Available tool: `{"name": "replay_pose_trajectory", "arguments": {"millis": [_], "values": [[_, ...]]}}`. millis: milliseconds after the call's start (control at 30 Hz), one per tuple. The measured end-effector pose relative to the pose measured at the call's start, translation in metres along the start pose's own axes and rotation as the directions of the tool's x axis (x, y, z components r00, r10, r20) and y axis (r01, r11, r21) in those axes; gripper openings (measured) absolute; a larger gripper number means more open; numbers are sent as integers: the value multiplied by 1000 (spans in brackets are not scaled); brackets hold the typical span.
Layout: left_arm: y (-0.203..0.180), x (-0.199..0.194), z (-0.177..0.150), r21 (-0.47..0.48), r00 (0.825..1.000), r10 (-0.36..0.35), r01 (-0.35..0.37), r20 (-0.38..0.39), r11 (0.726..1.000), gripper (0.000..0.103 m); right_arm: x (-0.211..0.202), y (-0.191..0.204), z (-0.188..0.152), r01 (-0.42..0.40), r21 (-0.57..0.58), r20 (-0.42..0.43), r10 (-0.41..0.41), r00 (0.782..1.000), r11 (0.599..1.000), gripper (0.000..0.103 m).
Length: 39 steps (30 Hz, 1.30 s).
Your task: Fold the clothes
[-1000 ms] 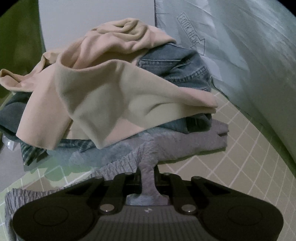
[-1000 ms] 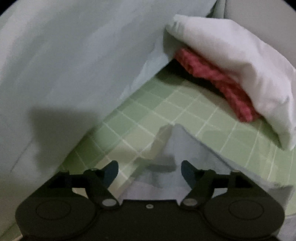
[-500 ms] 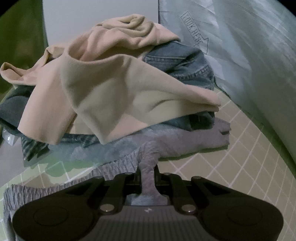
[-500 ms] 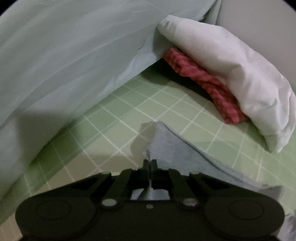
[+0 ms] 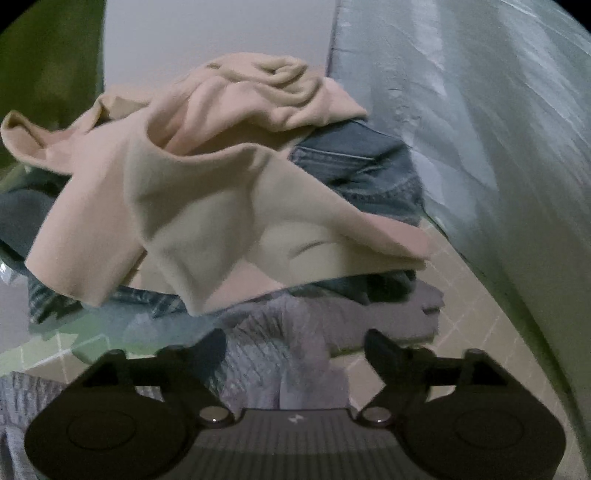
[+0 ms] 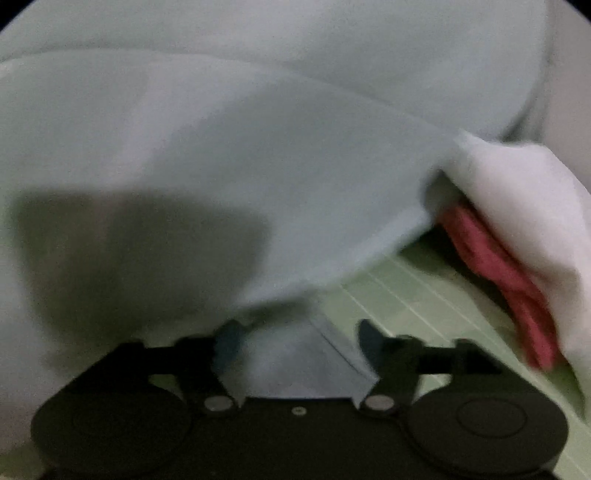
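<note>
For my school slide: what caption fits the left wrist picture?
Open left gripper over grey garment, facing a pile topped by a beige garment.

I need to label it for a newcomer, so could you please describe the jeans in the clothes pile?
Find the clothes pile on the green grid mat. The jeans sit on its right side, half under the beige top, the only blue stitched denim there.

A green cutting mat [image 6: 424, 295] with a pale grid covers the work surface. Behind it rises a plain white wall [image 5: 214, 33], with a green panel [image 5: 44, 55] alongside.
</note>
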<state>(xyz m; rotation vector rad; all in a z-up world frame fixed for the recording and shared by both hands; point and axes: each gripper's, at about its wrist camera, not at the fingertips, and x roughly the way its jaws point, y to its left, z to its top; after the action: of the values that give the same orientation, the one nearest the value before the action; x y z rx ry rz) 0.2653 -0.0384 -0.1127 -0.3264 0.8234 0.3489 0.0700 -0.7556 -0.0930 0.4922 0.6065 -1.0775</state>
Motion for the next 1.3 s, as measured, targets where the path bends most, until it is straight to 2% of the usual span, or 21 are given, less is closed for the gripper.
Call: {"name": "replay_pose_trajectory", "arguments": {"millis": [100, 200, 300, 467, 500, 533, 567, 600, 633, 733, 800, 867, 900, 933, 1000, 1067, 1200, 1300], "values": [[-7, -7, -6, 47, 1000, -8, 9, -18, 999, 84, -6, -35, -29, 83, 61, -65, -79, 995, 995, 78], [-15, -14, -12, 80, 999, -19, 21, -30, 997, 86, -8, -63, -53, 195, 69, -110, -187, 976, 978, 80], [-23, -21, -19, 113, 999, -29, 34, -43, 993, 87, -4, -77, -67, 209, 98, -155, -192, 969, 973, 80], [-37, -33, -29, 167, 997, -45, 55, -65, 984, 87, -3, -81, -69, 188, 102, -139, -173, 975, 977, 80], [-39, -35, -31, 177, 996, -48, 60, -69, 982, 87, -2, -82, -69, 175, 96, -133, -161, 978, 980, 71], [-42, -37, -33, 188, 996, -51, 64, -73, 980, 87, -3, -82, -68, 160, 77, -119, -150, 981, 984, 48], [-46, -41, -37, 202, 995, -59, 73, -77, 977, 87, -3, -82, -67, 146, 59, -106, -139, 985, 988, 30], [-50, -47, -42, 218, 994, -70, 86, -80, 972, 87, -3, -83, -66, 134, 42, -95, -129, 987, 990, 4], [-54, -53, -46, 235, 993, -81, 99, -83, 967, 87, -3, -87, -64, 129, 32, -92, -125, 988, 991, 2], [-66, -71, -61, 283, 989, -114, 136, -94, 949, 87, -3, -109, -59, 151, 60, -78, -147, 986, 987, 2], [-71, -88, -70, 306, 985, -146, 169, -95, 937, 87, -5, -135, -56, 134, 140, -99, -120, 988, 981, 5], [-74, -106, -79, 320, 980, -180, 199, -90, 926, 87, -22, -155, -56, 112, 183, -93, -96, 991, 977, 28], [-74, -115, -83, 324, 977, -195, 214, -89, 922, 87, -37, -162, -60, 102, 167, -63, -93, 994, 981, 50], [-74, -124, -88, 327, 974, -210, 228, -89, 917, 87, -53, -170, -63, 93, 150, -32, -89, 995, 984, 66], [-73, -140, -99, 335, 968, -236, 253, -91, 908, 87, -81, -190, -74, 61, 140, -9, -60, 998, 988, 75], [-69, -154, -112, 339, 963, -252, 268, -93, 902, 87, -106, -213, -90, 23, 145, -15, -21, 1000, 989, 75], [-58, -176, -141, 325, 956, -265, 292, -125, 900, 87, -135, -251, -127, 41, 138, -75, -31, 997, 990, 75], [-50, -192, -164, 340, 954, -266, 298, -141, 892, 87, -152, -276, -145, 40, 174, -102, -23, 995, 984, 75]]}}
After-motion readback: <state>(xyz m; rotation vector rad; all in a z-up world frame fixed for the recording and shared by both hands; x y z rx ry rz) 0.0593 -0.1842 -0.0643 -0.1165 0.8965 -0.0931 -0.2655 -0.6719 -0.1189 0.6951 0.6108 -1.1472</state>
